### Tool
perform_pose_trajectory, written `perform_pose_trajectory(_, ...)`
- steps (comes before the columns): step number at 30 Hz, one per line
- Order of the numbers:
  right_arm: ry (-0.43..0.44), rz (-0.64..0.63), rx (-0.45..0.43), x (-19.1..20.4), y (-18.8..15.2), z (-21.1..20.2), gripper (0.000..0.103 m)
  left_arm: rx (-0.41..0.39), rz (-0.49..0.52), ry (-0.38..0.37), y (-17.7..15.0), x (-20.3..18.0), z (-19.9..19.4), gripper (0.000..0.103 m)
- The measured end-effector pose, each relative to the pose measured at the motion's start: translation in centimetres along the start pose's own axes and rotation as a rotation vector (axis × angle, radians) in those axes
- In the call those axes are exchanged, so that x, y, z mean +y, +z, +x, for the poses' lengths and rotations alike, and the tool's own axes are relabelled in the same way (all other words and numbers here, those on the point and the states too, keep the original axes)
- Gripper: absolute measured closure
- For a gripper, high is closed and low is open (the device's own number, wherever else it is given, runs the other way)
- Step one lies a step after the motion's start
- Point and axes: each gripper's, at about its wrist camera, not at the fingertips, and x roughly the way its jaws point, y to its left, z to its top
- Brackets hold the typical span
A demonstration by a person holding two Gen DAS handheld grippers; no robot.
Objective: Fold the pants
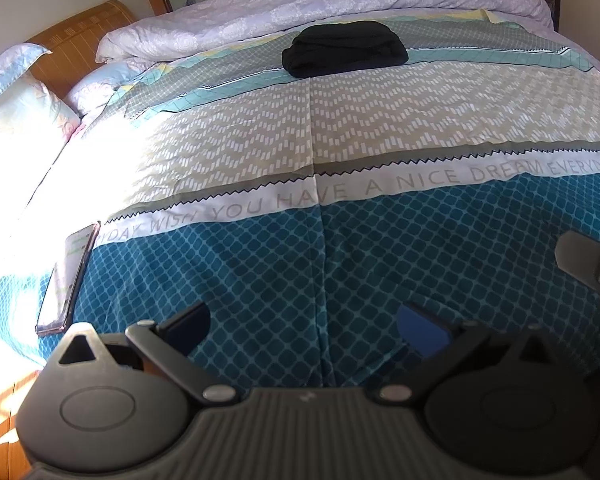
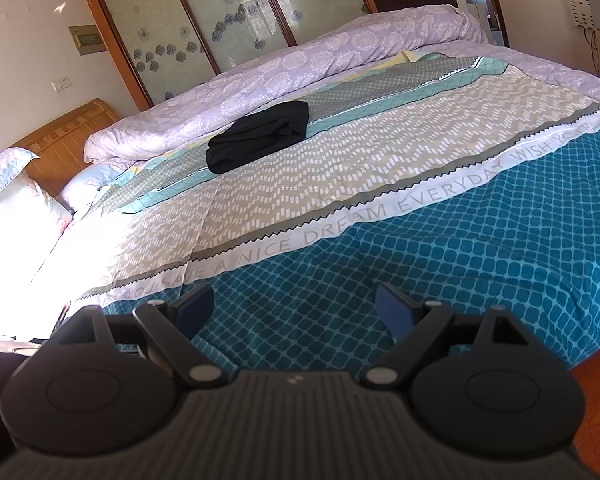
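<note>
Black pants (image 1: 344,49) lie folded in a compact bundle on the far part of the bed, just in front of the rolled lilac duvet; they also show in the right wrist view (image 2: 260,136). My left gripper (image 1: 304,324) is open and empty, low over the teal part of the bedspread, far from the pants. My right gripper (image 2: 296,308) is open and empty too, over the teal near edge of the bed. Part of the right gripper shows at the right edge of the left wrist view (image 1: 592,268).
A phone (image 1: 70,276) lies on the bed's near left edge. A rolled lilac duvet (image 2: 300,64) runs along the far side. Pillows (image 1: 16,108) and a wooden headboard (image 2: 68,132) stand at the left. A wardrobe (image 2: 228,16) is behind the bed.
</note>
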Motion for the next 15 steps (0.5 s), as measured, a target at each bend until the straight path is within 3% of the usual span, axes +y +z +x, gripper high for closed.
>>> perform_pose_trajectory(15,0.003,-0.002,0.003,-0.10,0.03,0.06,0.013,0.008,0.007,-0.012,0.01,-0.06,-0.13,0.000)
